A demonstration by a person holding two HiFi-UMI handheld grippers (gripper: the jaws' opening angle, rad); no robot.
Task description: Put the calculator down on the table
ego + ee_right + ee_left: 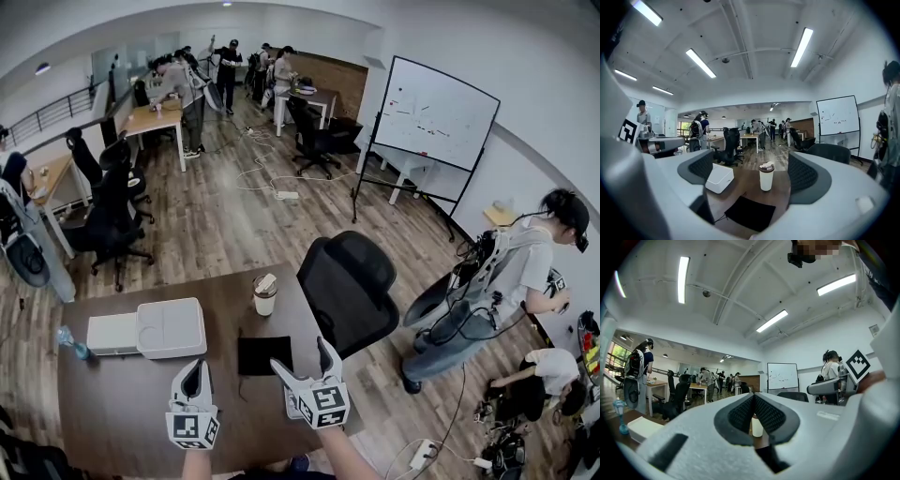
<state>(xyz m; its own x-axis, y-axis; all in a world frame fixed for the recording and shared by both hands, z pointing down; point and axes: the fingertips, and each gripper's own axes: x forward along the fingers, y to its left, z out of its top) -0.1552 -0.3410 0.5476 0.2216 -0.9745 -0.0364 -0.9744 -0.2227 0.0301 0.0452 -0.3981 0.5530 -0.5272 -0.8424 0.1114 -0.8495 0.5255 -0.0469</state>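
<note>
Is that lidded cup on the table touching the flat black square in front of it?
Apart. In the right gripper view, bare brown tabletop shows between the cup and the black square; the head view shows the same gap.

This is a big open-plan office. A long brown table (122, 394) stands near, with a black swivel chair (349, 286) at its far edge. Farther off, on the wood-plank floor (225, 220), are light wooden desks (155, 120) with more swivel chairs and people (192, 94) standing around them. A whiteboard (434, 112) on a stand is at the right, and strip lights (700, 63) run across the white ceiling (754, 42).
</note>
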